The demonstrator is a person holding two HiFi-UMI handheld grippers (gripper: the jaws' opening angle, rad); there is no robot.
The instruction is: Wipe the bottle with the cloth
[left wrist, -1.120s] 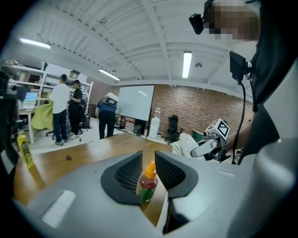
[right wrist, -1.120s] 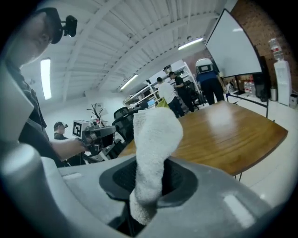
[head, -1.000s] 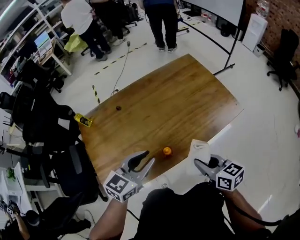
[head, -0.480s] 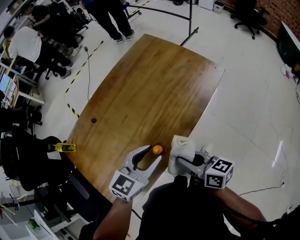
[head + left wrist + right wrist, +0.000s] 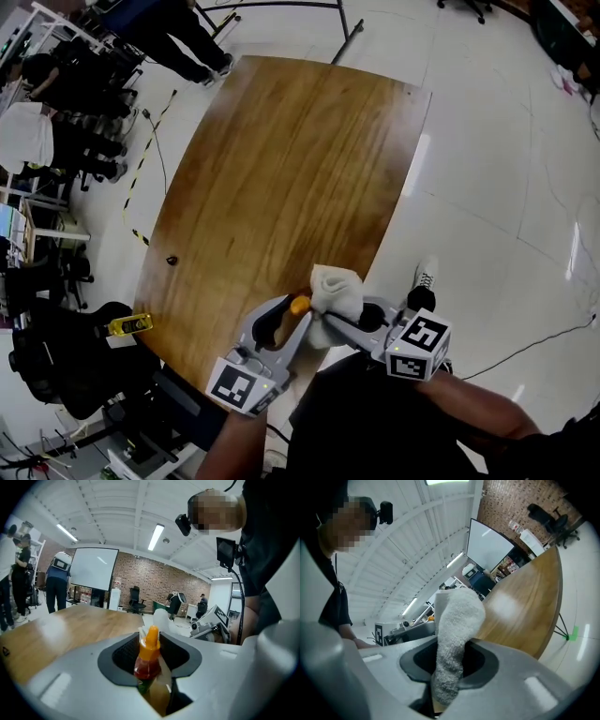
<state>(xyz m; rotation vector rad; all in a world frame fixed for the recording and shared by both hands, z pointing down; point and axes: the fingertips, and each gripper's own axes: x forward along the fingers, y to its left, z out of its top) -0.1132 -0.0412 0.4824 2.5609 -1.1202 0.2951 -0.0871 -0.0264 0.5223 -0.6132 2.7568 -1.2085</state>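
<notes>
Two hand-held grippers meet over the near edge of one wooden table [image 5: 281, 169], each carrying one cube with square markers. The left gripper [image 5: 296, 311] has just been closing its jaws, and they now pinch the one bottle [image 5: 299, 305] between their pads. In the left gripper view the left gripper [image 5: 150, 658] clasps the bottle [image 5: 148, 660] low on its body. The bottle stands nearly upright, with red contents and one pointed orange cap rising above the jaws.

The right gripper [image 5: 328, 321] comes in from the right, its jaws pressed onto the one cloth [image 5: 336, 289]. In the right gripper view the right gripper [image 5: 450, 667] clamps the lower part of the cloth [image 5: 457, 625], a white towelling bundle that stands up out of the jaws and folds over at the top. From the head view the bunched cloth sits just beside the orange cap; whether they touch cannot be told.

Farther out, the table top holds one small dark object [image 5: 172, 259] near its left edge, well apart from the grippers. One yellow item [image 5: 129, 324] lies off the table among black office chairs [image 5: 66, 366]. One white shoe [image 5: 427, 275] shows on the pale floor to the right. At the far end of the table, one whiteboard [image 5: 96, 566] stands before a brick wall, with two standing people [image 5: 56, 581] at the left.
</notes>
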